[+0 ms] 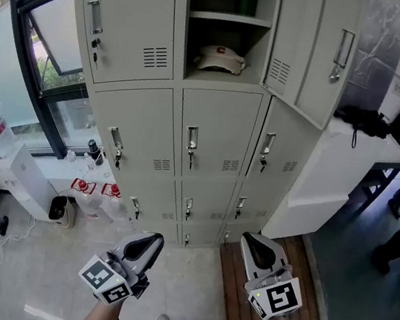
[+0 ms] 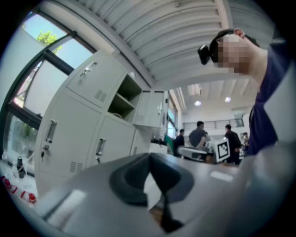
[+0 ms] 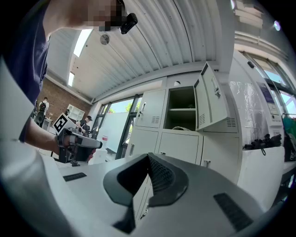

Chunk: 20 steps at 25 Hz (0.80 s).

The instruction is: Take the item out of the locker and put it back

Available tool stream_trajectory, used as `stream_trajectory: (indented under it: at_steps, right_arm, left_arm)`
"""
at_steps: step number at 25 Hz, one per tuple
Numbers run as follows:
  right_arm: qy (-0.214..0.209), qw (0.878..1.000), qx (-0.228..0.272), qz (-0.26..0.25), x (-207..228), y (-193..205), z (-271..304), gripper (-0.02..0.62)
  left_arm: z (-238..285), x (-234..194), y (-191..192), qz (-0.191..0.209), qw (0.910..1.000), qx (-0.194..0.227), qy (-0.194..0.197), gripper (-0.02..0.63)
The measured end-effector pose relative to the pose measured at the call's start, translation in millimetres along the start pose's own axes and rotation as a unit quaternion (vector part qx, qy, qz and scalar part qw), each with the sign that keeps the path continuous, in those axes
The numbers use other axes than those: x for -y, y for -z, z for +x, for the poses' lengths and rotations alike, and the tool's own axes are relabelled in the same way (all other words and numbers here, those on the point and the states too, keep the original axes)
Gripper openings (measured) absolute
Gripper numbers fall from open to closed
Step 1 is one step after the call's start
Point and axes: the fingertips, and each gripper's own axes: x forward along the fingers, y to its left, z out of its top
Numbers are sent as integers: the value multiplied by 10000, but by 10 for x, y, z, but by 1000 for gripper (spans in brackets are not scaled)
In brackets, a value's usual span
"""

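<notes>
Head view: white cap (image 1: 219, 58) lies on the lower level of the open locker (image 1: 230, 18), its door (image 1: 319, 50) swung to the right. Left gripper (image 1: 154, 239) and right gripper (image 1: 247, 238) are low in front, well apart from the cap. Left gripper view: fingers (image 2: 127, 183) together at the tips, nothing between. Right gripper view: fingers (image 3: 159, 178) fully together, empty; cap sits in the open compartment ahead.

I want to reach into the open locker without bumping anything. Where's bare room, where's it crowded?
The cap fills most of the lower shelf, leaving narrow strips beside each wall. The shelf above looks largely bare in front. The door stands open to the right, leaving the opening unblocked. Bottles crowd the lower left of the lockers.
</notes>
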Motion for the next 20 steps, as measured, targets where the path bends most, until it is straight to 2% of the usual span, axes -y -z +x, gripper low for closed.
stream_trajectory:
  at_steps: [20]
  right_arm:
    - [-356,9991,82,231,327,140,-434,9]
  left_arm:
    - [264,591,140,60,9996,31,-281,5]
